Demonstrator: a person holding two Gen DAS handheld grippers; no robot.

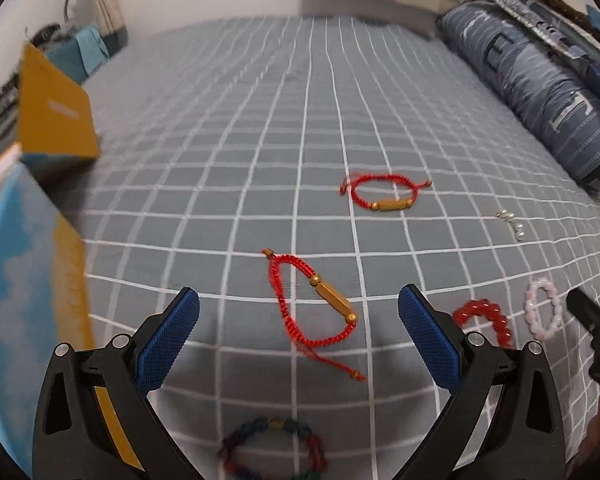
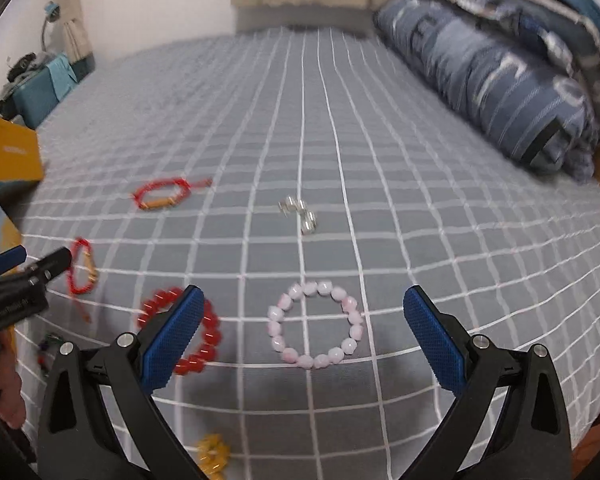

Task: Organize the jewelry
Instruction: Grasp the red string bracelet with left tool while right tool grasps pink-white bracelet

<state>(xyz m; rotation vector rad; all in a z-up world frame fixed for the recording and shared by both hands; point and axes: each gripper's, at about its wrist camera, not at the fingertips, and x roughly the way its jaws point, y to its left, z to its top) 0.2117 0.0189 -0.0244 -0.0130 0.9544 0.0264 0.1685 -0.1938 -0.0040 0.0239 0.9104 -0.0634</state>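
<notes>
My left gripper is open and empty, with a red cord bracelet with a gold tube lying on the bed between its fingers. A second red cord bracelet lies farther off. My right gripper is open and empty over a pink bead bracelet. A red bead bracelet lies partly under its left finger. A clear bead piece lies ahead. The box stands at the left with its yellow lid raised.
The grey checked bedsheet covers the bed. A multicoloured bracelet lies close under the left gripper, and a yellow bead bracelet close under the right. A rolled blue quilt runs along the right side. A teal case stands at far left.
</notes>
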